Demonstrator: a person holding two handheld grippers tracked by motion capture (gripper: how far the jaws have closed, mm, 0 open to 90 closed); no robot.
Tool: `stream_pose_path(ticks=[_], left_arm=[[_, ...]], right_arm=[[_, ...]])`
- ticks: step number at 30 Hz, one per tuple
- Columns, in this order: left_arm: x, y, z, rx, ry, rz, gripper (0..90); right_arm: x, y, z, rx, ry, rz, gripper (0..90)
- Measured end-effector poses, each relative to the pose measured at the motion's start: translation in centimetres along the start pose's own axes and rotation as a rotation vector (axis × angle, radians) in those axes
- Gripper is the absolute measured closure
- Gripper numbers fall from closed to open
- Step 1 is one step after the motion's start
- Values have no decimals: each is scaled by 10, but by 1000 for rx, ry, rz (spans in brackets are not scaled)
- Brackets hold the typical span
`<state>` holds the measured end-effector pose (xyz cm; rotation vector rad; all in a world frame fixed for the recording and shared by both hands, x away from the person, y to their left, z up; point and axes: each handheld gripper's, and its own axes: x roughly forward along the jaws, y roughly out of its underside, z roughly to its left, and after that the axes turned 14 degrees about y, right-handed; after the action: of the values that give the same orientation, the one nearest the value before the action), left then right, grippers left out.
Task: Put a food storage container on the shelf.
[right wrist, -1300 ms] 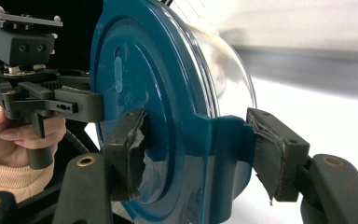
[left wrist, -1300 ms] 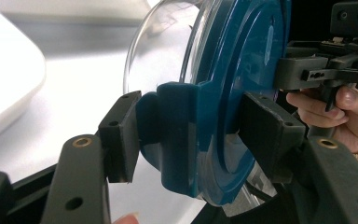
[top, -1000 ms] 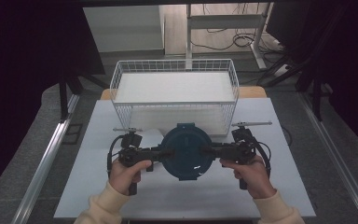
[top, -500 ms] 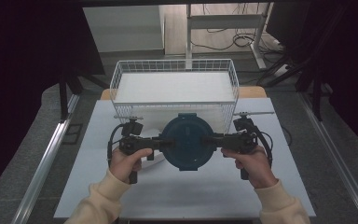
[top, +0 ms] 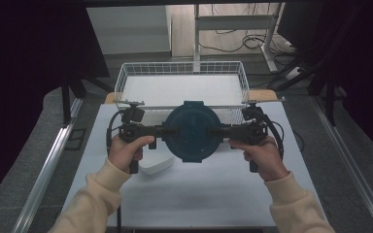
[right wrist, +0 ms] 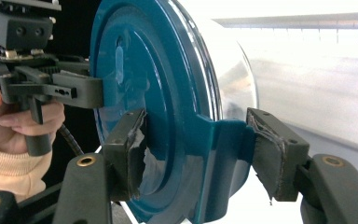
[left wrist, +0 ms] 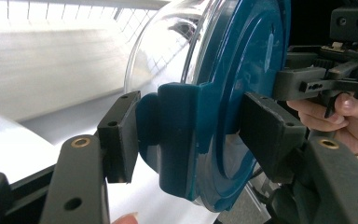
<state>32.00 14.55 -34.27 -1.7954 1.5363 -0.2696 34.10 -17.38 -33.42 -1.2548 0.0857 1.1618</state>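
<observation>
Container: teal-lidded clear container (top: 192, 131), lifted since a second ago, now against the wire basket (top: 182, 69) front rim.
Grip: my left gripper (top: 167, 130) and right gripper (top: 218, 130) clench its side tabs.
Meaning: I judge basket placement next.

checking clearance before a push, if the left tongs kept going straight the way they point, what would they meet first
The left tongs point across the table and already clamp the side tab of the blue-lidded container. Straight on, they would press into that container first, with the right tongs beyond it.
</observation>
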Motion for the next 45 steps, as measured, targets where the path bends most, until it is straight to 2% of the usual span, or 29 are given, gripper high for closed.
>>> stream_pose_path(ticks=[6, 9, 13, 27, 30, 33, 39, 45], left_arm=[[-4, -18, -3, 26, -9, -6, 399], [-6, -23, -2, 26, -6, -9, 399], [-9, -30, -1, 39, -21, -14, 394], [-17, -46, -1, 31, 4, -37, 395], [-17, -57, -5, 36, -12, -23, 395], [-16, -64, -9, 64, -28, -19, 395], [-12, -73, 1, 37, -8, -15, 395], [-12, -83, 7, 29, -16, -23, 395]], right_arm=[[0, -16, 1, -3, -3, -16, 402], [0, -23, 3, -10, 0, -18, 402], [3, -31, 5, -19, 3, -10, 400], [0, -54, 13, -59, 15, -25, 401], [0, -61, 12, -49, 12, -14, 400], [-1, -66, 9, -44, 0, -23, 399], [1, -77, 4, -47, 11, -8, 399], [8, -89, -1, -44, 5, 11, 398]])
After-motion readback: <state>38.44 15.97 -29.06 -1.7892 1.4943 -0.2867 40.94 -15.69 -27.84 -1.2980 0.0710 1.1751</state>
